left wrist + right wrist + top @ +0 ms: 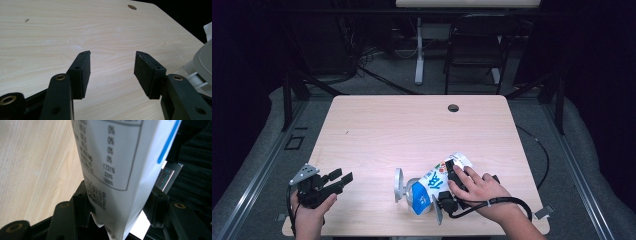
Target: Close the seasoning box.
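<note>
1. Near the front edge of the wooden surface (377, 130), right of centre, lies a white and blue carton (432, 186) on its side, its top end pointing up and to the right in the high view.
2. The right tongs (451, 172) are laid over the carton from the right, with the person's right hand (479, 189) on top of them and a black cable looping back by the wrist.
3. In the right gripper view the carton (117, 167) fills the gap between the two black jaws: its white panel with a printed table of percentages runs from the bottom of the picture to the top.
4. The left jaw's pad lies against the carton's printed side and the right jaw's pad against its other side, so the right tongs are pinching the carton across its width.
5. A grey disc-shaped part (398, 184) stands on edge just left of the carton's blue lower end; a second grey piece sits at the carton's near side, close to the surface's front edge. What they belong to I cannot tell.
6. The left tongs (343, 178) are at the front left corner of the surface, held in the left hand (314, 205), well apart from the carton, with the grey three-cornered plate on top.
7. In the left gripper view the left tongs (112, 63) are spread wide, with bare wood between the pads.
8. A small round hole (453, 107) sits near the surface's far edge.
</note>
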Motion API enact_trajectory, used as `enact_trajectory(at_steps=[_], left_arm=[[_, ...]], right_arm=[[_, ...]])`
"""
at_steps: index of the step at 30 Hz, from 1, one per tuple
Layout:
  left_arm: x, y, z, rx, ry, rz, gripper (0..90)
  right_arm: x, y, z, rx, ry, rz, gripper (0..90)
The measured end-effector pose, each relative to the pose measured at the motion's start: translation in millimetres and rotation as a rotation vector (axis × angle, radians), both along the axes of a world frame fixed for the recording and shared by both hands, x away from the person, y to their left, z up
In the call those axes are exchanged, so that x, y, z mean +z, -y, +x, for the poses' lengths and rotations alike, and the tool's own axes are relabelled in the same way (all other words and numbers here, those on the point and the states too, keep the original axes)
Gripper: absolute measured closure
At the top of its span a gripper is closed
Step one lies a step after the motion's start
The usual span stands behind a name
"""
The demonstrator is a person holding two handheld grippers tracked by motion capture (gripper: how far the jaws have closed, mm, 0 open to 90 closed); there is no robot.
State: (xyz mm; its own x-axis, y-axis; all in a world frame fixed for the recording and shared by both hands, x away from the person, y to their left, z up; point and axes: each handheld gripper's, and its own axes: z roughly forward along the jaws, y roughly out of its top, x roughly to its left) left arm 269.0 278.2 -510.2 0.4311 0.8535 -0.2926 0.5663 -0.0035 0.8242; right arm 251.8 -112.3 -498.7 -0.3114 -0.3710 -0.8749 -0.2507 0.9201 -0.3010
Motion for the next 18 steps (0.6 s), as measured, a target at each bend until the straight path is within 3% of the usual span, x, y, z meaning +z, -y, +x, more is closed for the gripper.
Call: enact_trajectory(at_steps=[18], left_arm=[[-0.2, -0.1, 0.0, 0.001, -0.001, 0.0, 47.8]], right_arm=[[0.7, -0.2, -0.4, 0.0, 0.003, -0.008, 47.5]])
